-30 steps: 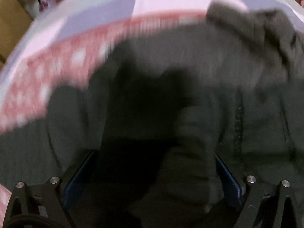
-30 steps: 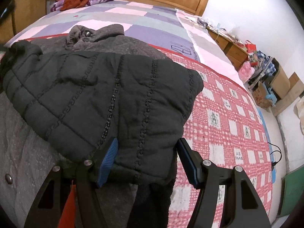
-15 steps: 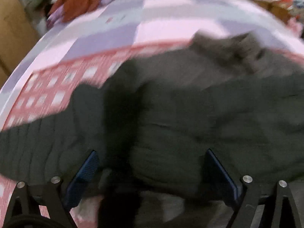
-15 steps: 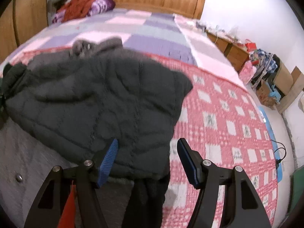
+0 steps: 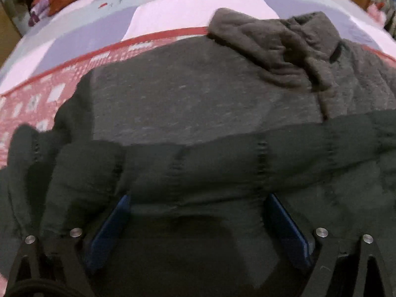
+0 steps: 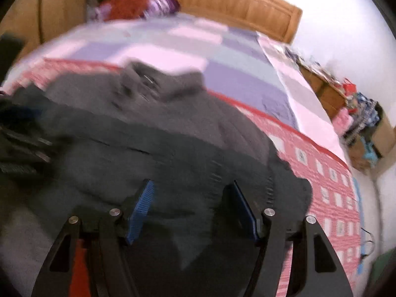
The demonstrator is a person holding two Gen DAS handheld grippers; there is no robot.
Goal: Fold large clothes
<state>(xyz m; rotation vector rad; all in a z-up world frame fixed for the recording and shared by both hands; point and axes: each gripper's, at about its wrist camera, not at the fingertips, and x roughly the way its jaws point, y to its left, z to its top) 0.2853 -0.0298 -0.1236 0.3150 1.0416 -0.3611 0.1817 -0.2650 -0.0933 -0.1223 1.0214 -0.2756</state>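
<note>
Left gripper point(image 5: 195, 225) jaws closing, black quilted hem point(image 5: 198, 170) between them; grip not confirmed. Right gripper point(image 6: 190, 208) spread around the same hem, pinch unclear through blur. Coat point(image 5: 198, 99) is lying on the bed point(image 5: 173, 7), collar point(image 5: 272, 42) far. Fold-over step seems underway; next, carrying the hem toward the collar evenly.
</note>
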